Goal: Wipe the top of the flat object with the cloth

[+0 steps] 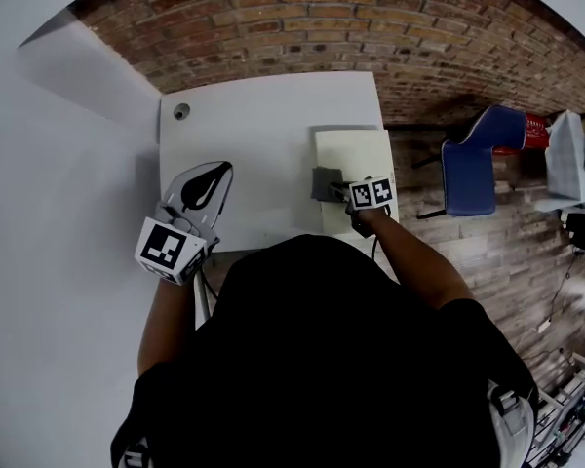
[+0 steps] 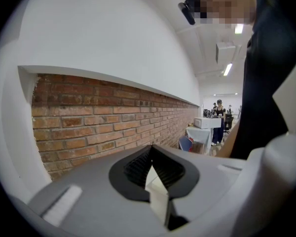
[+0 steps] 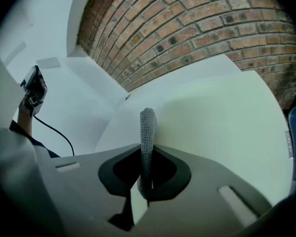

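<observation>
A pale cream flat board (image 1: pixel 356 159) lies on the right part of the white table (image 1: pixel 244 144). A grey cloth (image 1: pixel 325 183) rests on the board's left side, and my right gripper (image 1: pixel 343 195) is shut on it. In the right gripper view the knitted grey cloth (image 3: pixel 147 137) stands pinched between the jaws above the pale board (image 3: pixel 222 122). My left gripper (image 1: pixel 203 188) hovers over the table's front left, jaws shut with nothing between them. In the left gripper view its jaws (image 2: pixel 152 169) point at a brick wall.
A brick wall (image 1: pixel 302 27) runs behind the table. A round hole (image 1: pixel 181 111) sits in the table's back left corner. A blue chair (image 1: pixel 478 159) stands on the brick floor to the right. A white wall (image 1: pixel 49 164) lies at the left.
</observation>
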